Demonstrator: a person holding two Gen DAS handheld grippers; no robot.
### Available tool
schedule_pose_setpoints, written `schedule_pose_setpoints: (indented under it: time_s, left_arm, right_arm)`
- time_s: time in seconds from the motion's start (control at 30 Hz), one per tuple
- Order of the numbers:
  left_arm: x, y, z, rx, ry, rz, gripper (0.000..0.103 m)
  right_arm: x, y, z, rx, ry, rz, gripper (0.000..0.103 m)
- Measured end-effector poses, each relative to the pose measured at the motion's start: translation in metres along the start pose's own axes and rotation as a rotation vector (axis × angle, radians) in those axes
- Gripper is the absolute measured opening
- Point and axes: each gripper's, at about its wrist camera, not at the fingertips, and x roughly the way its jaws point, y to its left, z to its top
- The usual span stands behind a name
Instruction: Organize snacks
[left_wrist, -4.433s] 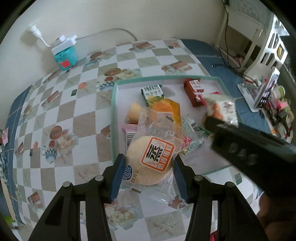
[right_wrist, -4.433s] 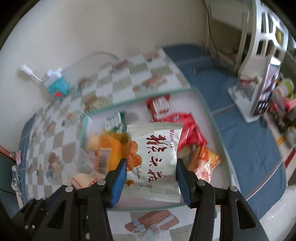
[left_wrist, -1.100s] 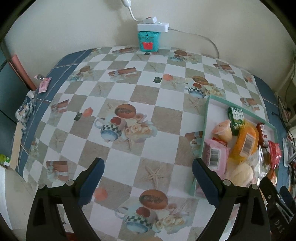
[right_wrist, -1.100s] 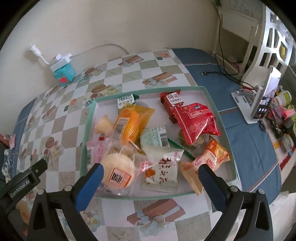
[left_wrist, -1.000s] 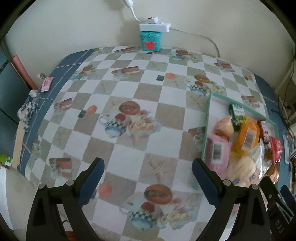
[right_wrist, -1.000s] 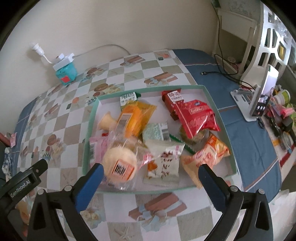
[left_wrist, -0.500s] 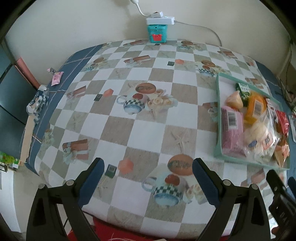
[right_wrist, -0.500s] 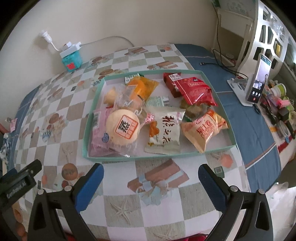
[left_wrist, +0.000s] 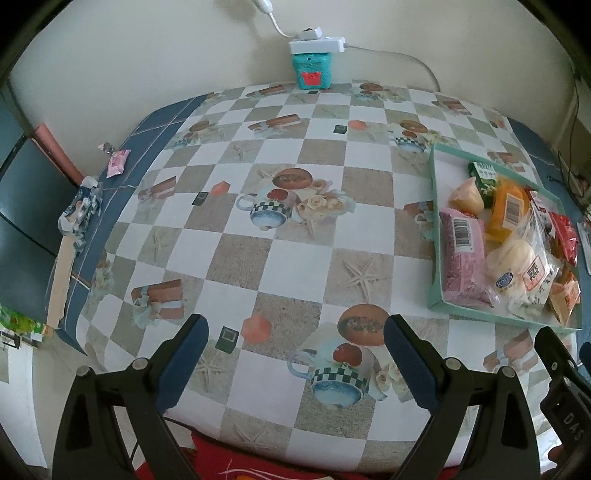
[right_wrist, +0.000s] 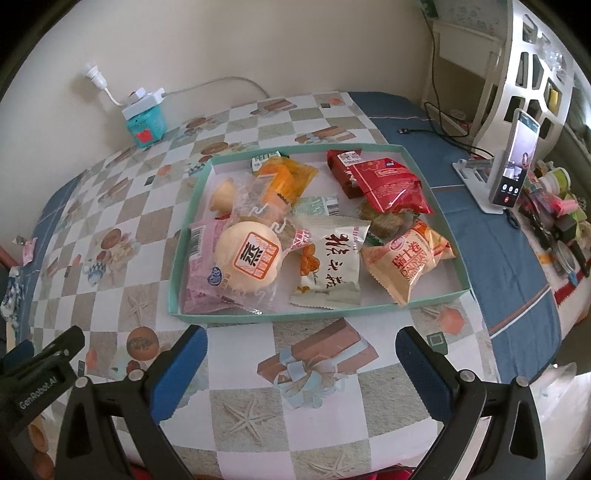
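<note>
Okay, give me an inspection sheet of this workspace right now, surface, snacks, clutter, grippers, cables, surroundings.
Surface: table under a checkered patterned cloth.
Job's things: snack packets piled in the teal tray; round bun pack overlaps the pink packet.
Clutter: teal box by the wall; small wrappers at the far edge.
Grippers: left gripper and right gripper open, empty.
Cables: power strip lead; black cable.
Surroundings: phone on stand, white shelf.
</note>
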Motion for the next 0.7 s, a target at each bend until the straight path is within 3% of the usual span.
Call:
schedule_pose_setpoints:
  time_s: [0.7]
  left_arm:
    - [0.0042, -0.0054, 0.0024, 0.033, 0.010, 0.009, 0.096]
  right_arm:
    - [0.0024, 0.0080, 0.0008, -0.025, 0.002, 0.001, 0.103]
